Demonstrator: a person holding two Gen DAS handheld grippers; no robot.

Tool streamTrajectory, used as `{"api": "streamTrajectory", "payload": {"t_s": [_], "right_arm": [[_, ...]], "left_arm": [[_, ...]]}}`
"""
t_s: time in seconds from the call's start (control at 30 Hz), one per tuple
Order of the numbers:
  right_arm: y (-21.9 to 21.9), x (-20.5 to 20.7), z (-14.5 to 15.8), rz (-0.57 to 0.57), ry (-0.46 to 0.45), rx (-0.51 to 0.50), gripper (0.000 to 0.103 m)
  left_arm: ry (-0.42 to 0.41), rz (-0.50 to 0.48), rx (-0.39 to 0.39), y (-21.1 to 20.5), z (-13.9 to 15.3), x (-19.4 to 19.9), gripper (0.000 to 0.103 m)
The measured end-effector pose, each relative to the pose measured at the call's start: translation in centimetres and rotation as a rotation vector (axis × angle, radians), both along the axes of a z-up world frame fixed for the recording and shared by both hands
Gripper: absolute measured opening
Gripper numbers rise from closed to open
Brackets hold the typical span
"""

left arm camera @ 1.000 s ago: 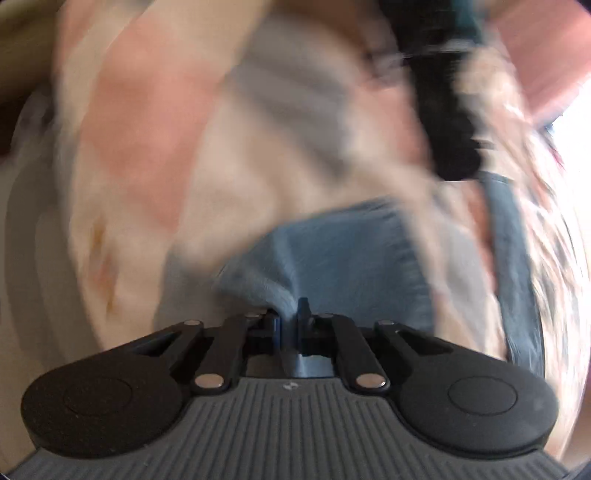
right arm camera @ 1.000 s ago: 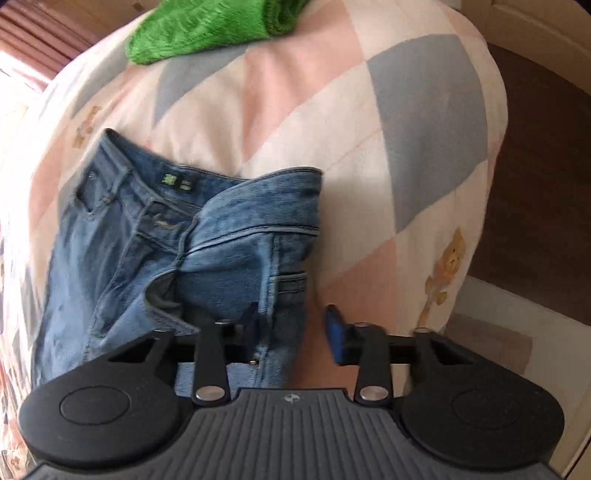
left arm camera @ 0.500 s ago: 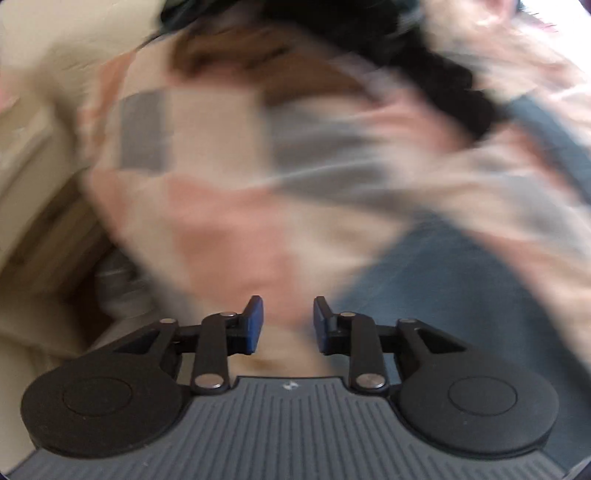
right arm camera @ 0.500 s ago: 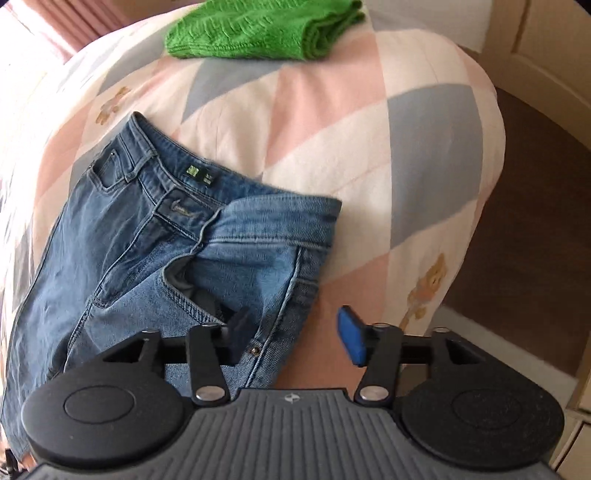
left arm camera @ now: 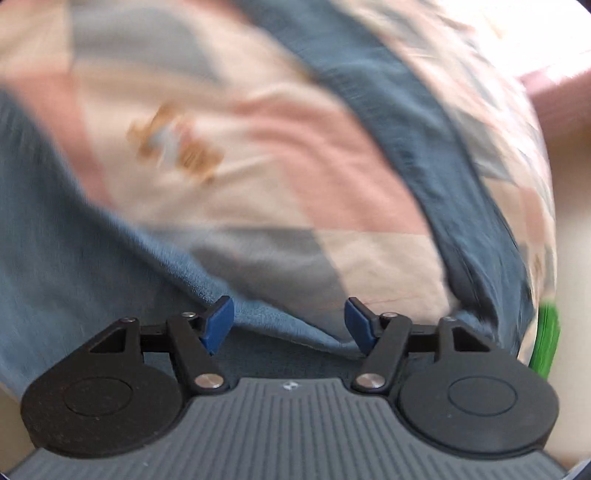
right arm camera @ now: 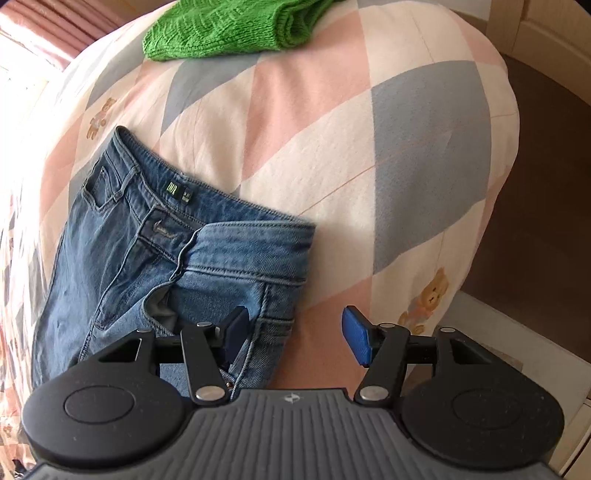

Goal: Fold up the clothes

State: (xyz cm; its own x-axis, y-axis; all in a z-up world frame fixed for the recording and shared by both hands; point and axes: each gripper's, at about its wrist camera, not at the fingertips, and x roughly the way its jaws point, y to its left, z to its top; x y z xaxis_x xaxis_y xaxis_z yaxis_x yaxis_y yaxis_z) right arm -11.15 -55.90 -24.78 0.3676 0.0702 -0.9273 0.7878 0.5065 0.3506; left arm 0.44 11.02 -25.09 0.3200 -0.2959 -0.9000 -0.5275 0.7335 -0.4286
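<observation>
Here, stiff blue denim jeans (right arm camera: pixel 177 266) lie rumpled, waistband unbuttoned, on a soft pastel diamond-patterned quilt (right arm camera: pixel 369 155) near a green knit (right arm camera: pixel 229 26). Left gripper (left arm camera: pixel 288 325) and right gripper (right arm camera: pixel 295 334) both gape, holding nothing.

The jeans (right arm camera: pixel 155 266) are blue denim, a matt, faintly ribbed weave with raised stitched seams and a small woven label at the waistband. Under them the quilt (right arm camera: pixel 332 122) is soft printed cotton, matt and lightly creased (pink, grey and cream diamonds with little bears). Beyond the jeans' waistband lies a green sweater (right arm camera: pixel 229 26) of chunky knit, rough and looped. The right gripper (right arm camera: pixel 295 334) is matt black plastic with a ribbed grey body, bright metal rivets and blue rubbery-looking pads (right arm camera: pixel 356 339); the left gripper (left arm camera: pixel 288 325) looks the same.
</observation>
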Motion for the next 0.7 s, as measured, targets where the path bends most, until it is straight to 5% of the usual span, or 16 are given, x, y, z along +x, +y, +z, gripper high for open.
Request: {"api": "streamTrajectory", "payload": {"t_s": [0.23, 0.37, 0.47, 0.53, 0.57, 0.7], "right_arm": [[-0.9, 0.6, -0.4, -0.006, 0.010, 0.021, 0.059], [-0.8, 1.2, -0.8, 0.011, 0.026, 0.018, 0.059], [-0.6, 1.7, -1.2, 0.018, 0.041, 0.007, 0.059], [-0.4, 2.0, -1.3, 0.029, 0.045, -0.007, 0.045], [-0.4, 2.1, -1.4, 0.044, 0.029, 0.000, 0.019], [0.3, 2.8, -1.0, 0.118, 0.037, -0.050, 0.016]], "left_arm": [[0.041, 0.217, -0.126, 2.2, 0.3, -1.6, 0.061], [0.072, 0.249, -0.066, 3.5, 0.8, -3.1, 0.061], [0.128, 0.315, -0.031, 5.0, -1.4, -3.0, 0.047], [0.131, 0.345, -0.009, 5.8, -2.3, -2.4, 0.002], [0.117, 0.367, -0.016, 6.3, -2.4, -2.2, 0.001], [-0.056, 0.310, 0.082, 6.1, 1.6, -1.4, 0.001]]}}
